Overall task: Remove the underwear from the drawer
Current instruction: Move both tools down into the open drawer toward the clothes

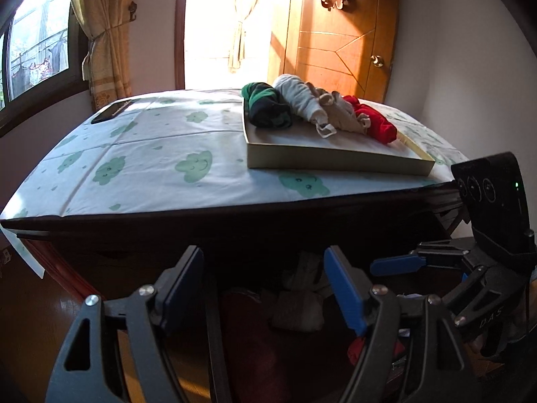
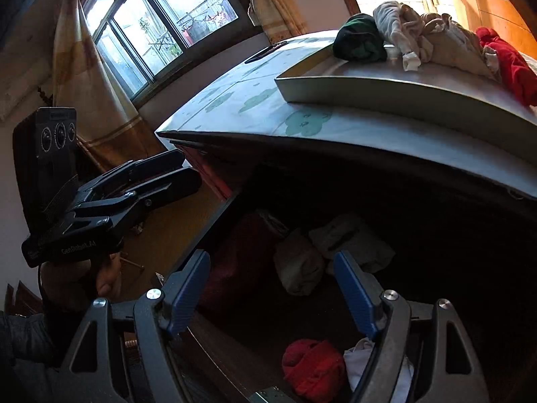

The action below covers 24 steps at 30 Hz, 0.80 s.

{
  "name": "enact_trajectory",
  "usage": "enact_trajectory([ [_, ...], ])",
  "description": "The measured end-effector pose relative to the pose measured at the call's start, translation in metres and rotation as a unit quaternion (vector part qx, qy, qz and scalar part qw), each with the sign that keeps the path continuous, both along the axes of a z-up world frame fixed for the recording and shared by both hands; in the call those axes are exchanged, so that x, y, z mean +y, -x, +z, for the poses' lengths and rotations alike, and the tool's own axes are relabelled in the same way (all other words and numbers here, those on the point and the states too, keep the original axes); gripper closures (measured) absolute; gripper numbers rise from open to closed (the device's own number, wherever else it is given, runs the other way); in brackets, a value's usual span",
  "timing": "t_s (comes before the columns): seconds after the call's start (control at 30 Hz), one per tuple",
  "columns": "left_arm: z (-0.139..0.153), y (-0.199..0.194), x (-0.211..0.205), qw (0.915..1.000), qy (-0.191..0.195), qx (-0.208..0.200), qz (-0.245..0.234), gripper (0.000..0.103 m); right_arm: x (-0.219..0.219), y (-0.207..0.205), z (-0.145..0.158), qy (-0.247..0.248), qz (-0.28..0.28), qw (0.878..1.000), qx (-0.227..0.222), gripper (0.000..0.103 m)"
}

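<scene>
drawer (image 2: 235,302) open above, dresser top (image 2: 335,134) overhanging

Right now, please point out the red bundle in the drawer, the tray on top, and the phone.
Red bundle (image 2: 313,367), right wrist view, middle of the cloth.
Tray (image 1: 335,159), left wrist view, its front wall.
Phone (image 1: 110,111), left wrist view, its screen.

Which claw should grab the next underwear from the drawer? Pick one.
Right. The right claw is open, aimed into the open drawer with a rolled beige bundle between its fingers. The left claw is open too, but sits farther left.
</scene>
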<state>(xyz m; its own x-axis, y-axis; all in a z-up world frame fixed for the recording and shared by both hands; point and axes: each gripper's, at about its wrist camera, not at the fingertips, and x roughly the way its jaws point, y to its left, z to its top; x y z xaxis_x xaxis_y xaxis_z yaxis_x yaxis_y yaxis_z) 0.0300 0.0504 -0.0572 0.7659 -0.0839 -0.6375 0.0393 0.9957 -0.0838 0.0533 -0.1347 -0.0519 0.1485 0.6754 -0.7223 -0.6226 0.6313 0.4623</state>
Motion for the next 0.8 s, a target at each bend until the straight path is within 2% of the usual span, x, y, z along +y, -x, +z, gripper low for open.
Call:
enact_trajectory([
  [0.2,-0.01,0.005,0.017,0.9996,0.02,0.01,0.021,0.022,0.039,-0.009,-0.029,0.008,0.016,0.997,0.08,0.025],
  [0.3,-0.013,0.008,0.028,0.9991,0.017,0.014,0.038,0.022,0.055,-0.015,-0.045,0.018,0.022,0.993,0.118,0.025],
  [0.5,-0.009,0.015,0.055,0.9966,0.036,0.004,0.074,0.02,0.084,-0.02,-0.067,0.029,0.038,0.984,0.169,0.025],
  [0.57,-0.008,0.016,0.058,0.9962,0.04,0.0,0.078,0.017,0.093,-0.019,-0.074,0.035,0.046,0.981,0.184,0.025],
  [0.8,-0.006,0.017,0.057,0.9963,0.041,-0.005,0.075,0.016,0.118,-0.018,-0.093,0.054,0.061,0.972,0.22,0.025],
])
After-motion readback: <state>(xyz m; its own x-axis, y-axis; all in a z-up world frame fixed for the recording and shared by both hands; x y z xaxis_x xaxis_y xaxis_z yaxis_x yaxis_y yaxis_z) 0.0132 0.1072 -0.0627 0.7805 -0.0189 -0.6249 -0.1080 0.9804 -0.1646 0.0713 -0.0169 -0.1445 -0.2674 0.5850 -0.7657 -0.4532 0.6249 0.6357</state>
